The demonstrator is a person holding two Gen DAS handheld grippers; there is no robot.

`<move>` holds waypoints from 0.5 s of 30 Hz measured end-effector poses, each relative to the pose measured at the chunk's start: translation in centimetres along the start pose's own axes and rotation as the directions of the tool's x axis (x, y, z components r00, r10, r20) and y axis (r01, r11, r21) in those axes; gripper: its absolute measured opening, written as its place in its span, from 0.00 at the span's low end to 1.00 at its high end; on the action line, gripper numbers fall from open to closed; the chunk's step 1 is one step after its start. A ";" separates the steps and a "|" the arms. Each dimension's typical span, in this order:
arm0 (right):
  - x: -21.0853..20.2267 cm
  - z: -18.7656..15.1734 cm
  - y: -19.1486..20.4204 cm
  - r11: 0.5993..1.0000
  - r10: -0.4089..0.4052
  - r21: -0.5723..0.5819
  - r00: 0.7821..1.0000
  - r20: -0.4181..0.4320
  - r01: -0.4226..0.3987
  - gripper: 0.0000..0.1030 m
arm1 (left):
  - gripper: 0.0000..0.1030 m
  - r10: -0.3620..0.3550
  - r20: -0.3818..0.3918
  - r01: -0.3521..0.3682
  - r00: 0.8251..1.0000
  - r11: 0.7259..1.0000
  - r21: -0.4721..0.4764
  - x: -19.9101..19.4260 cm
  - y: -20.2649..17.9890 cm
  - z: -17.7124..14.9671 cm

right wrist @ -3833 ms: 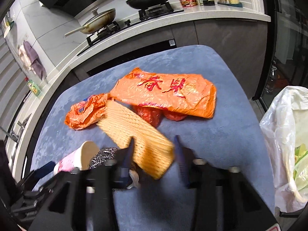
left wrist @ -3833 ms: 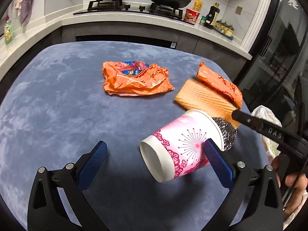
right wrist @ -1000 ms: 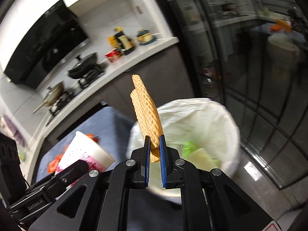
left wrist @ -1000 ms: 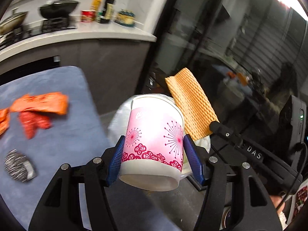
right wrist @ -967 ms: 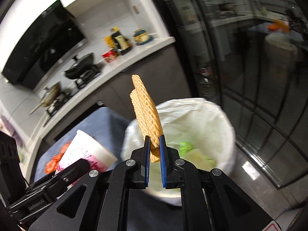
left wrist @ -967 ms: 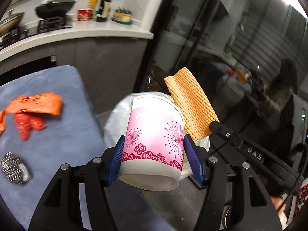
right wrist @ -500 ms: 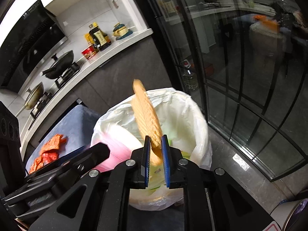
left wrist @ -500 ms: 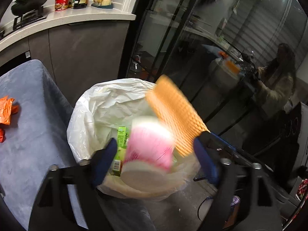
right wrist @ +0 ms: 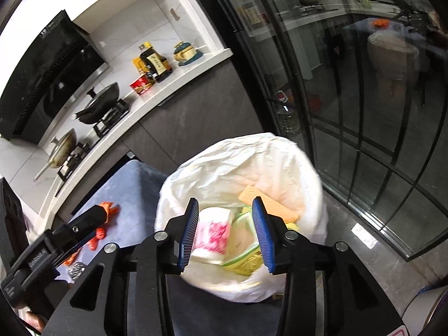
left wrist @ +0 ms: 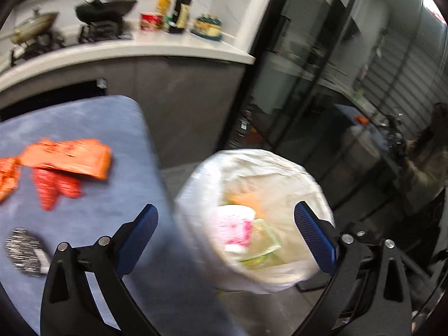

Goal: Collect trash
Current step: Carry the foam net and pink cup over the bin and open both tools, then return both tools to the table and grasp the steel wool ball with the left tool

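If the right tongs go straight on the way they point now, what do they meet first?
Probably the trash already in the white bin bag: the open right tongs frame the pink paper cup and green packaging. Depth is unclear.

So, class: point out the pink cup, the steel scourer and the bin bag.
pink cup (right wrist: 213,235), right wrist view, flowered side.
steel scourer (left wrist: 23,247), left wrist view, its middle.
bin bag (right wrist: 224,172), right wrist view, inner wall.

White counter (right wrist: 179,82), dark glass doors (right wrist: 364,98)
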State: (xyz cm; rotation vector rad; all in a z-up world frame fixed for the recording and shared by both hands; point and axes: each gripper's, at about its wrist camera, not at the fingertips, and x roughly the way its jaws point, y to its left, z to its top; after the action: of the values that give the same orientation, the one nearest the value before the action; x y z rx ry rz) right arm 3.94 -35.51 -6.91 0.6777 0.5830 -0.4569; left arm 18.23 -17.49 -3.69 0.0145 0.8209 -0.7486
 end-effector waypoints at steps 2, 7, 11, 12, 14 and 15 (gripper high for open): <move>-0.1 -0.3 1.1 1.000 0.028 -0.008 1.000 -0.006 -0.028 0.39 | 0.91 0.054 0.026 -0.055 0.998 0.998 0.017 -1.2 0.9 -0.2; -0.2 -1.3 4.4 0.995 0.083 -0.060 0.996 -0.028 -0.085 0.39 | 0.92 0.170 0.052 -0.171 0.984 0.985 0.013 -3.5 3.6 -0.7; 0.0 -2.4 7.5 0.986 0.110 -0.121 0.993 -0.046 -0.115 0.39 | 0.92 0.249 0.069 -0.249 0.966 0.968 -0.011 -5.2 6.2 -1.0; 0.1 -2.7 8.3 0.983 0.120 -0.132 0.991 -0.055 -0.127 0.39 | 0.92 0.264 0.071 -0.263 0.962 0.965 -0.020 -5.7 6.9 -1.1; 0.3 -3.1 9.4 0.979 0.137 -0.142 0.988 -0.068 -0.146 0.40 | 0.92 0.299 0.070 -0.297 0.952 0.954 -0.036 -6.4 8.3 -1.4; 0.4 -3.4 10.0 0.976 0.147 -0.148 0.986 -0.078 -0.157 0.40 | 0.92 0.313 0.069 -0.311 0.947 0.949 -0.043 -6.8 9.0 -1.6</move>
State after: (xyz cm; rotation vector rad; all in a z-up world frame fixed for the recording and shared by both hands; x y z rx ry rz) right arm 8.77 -26.32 -4.83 0.5864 0.6173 -0.2443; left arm 19.65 -6.24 -2.68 0.0861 0.7365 -0.4339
